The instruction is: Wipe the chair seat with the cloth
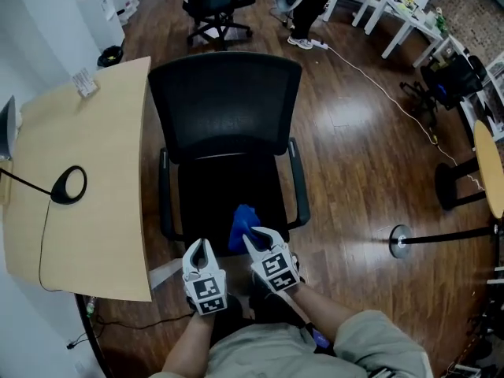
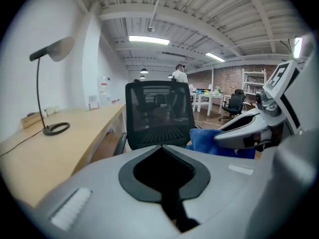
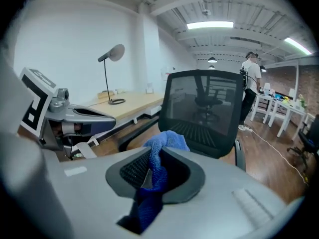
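The right gripper [image 3: 159,149] is clamped on a blue cloth [image 3: 168,140]. The fabric is pinched between its jaws, with a bunched end poking out past the tips and a twisted tail trailing back between the dark pads. Just beside it, the left gripper [image 2: 160,147] has its jaws closed tip to tip with nothing between them. A person's two hands hold the grippers side by side. In the head view both sit at the near edge of a black office chair, and the cloth shows over the front of the chair seat [image 1: 211,199]. Whether the cloth touches the seat cannot be told. The chair's mesh backrest [image 1: 226,101] stands upright beyond the seat, with an armrest on each side. To the chair's left is a pale wooden desk [image 1: 94,211] with a black lamp [image 1: 69,186] on it. A dark wooden floor [image 1: 354,148] stretches away to the right.
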Available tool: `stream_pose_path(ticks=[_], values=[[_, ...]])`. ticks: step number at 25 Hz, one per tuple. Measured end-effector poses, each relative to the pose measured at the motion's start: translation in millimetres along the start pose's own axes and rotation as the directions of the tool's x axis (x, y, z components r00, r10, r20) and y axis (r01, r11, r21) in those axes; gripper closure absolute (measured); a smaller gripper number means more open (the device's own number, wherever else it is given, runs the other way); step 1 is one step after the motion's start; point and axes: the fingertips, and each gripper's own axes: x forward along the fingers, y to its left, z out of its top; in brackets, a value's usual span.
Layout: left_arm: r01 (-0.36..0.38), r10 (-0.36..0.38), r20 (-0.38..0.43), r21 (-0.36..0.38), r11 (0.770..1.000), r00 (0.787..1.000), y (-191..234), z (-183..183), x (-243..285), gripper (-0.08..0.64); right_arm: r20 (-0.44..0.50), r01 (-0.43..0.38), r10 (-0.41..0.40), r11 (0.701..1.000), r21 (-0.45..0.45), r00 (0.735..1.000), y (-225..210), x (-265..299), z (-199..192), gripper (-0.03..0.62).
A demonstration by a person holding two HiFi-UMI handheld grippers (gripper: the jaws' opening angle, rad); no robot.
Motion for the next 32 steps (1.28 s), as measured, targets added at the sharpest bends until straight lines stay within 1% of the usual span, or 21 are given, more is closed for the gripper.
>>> stream_pose_path(ticks=[4, 7, 9, 13, 17, 19, 21, 24, 26, 29, 32], values=[[-0.064, 0.066, 0.034, -0.040, 0.997, 0.997, 51.3, 18.8, -40.5, 0.555, 0.040, -0.106, 0.110, 0.990, -0.091, 0.993, 61.6, 10.8, 49.0, 0.538], [-0.125, 0.128, 0.047, -0.069, 0.990, 0.991, 92.4, 28.5, -69.9, 0.555, 0.056, -0.186, 0.197, 0.969, -0.164, 0.979, 113.3, 20.9, 82.9, 0.538], [-0.170, 0.175, 0.049, -0.092, 0.981, 0.983, 120.4, 26.8, -89.7, 0.555, 0.054, -0.242, 0.257, 0.948, -0.206, 0.965, 149.3, 26.6, 99.8, 0.538], [-0.257, 0.267, 0.063, -0.133, 0.957, 0.962, 171.5, 21.2, -128.4, 0.555, 0.039, -0.346, 0.371, 0.894, -0.284, 0.928, 218.0, 38.4, 124.4, 0.538], [-0.339, 0.352, 0.045, -0.176, 0.924, 0.935, 217.7, 7.3, -162.4, 0.555, 0.002, -0.432, 0.467, 0.821, -0.374, 0.884, 285.9, 53.7, 143.3, 0.538], [-0.375, 0.388, 0.029, -0.198, 0.906, 0.921, 237.1, -1.6, -176.3, 0.555, -0.023, -0.473, 0.507, 0.785, -0.400, 0.862, 317.3, 63.7, 148.7, 0.538], [-0.405, 0.418, 0.015, -0.214, 0.889, 0.908, 253.0, -11.4, -186.8, 0.555, -0.046, -0.506, 0.537, 0.759, -0.410, 0.842, 344.7, 75.5, 149.6, 0.538], [-0.444, 0.452, -0.011, -0.217, 0.870, 0.892, 274.2, -31.7, -196.3, 0.555, -0.077, -0.541, 0.561, 0.740, -0.400, 0.824, 377.2, 97.6, 146.1, 0.538], [-0.464, 0.469, -0.033, -0.219, 0.858, 0.883, 285.3, -43.5, -202.3, 0.555, -0.101, -0.554, 0.564, 0.735, -0.391, 0.820, 393.2, 112.1, 141.8, 0.537], [-0.485, 0.486, -0.057, -0.231, 0.844, 0.872, 298.1, -53.8, -211.1, 0.555, -0.140, -0.558, 0.552, 0.732, -0.391, 0.822, 409.7, 135.6, 131.0, 0.537], [-0.500, 0.498, -0.073, -0.232, 0.834, 0.864, 309.2, -62.0, -215.7, 0.555, -0.193, -0.566, 0.536, 0.728, -0.387, 0.822, 419.6, 159.4, 118.3, 0.535]])
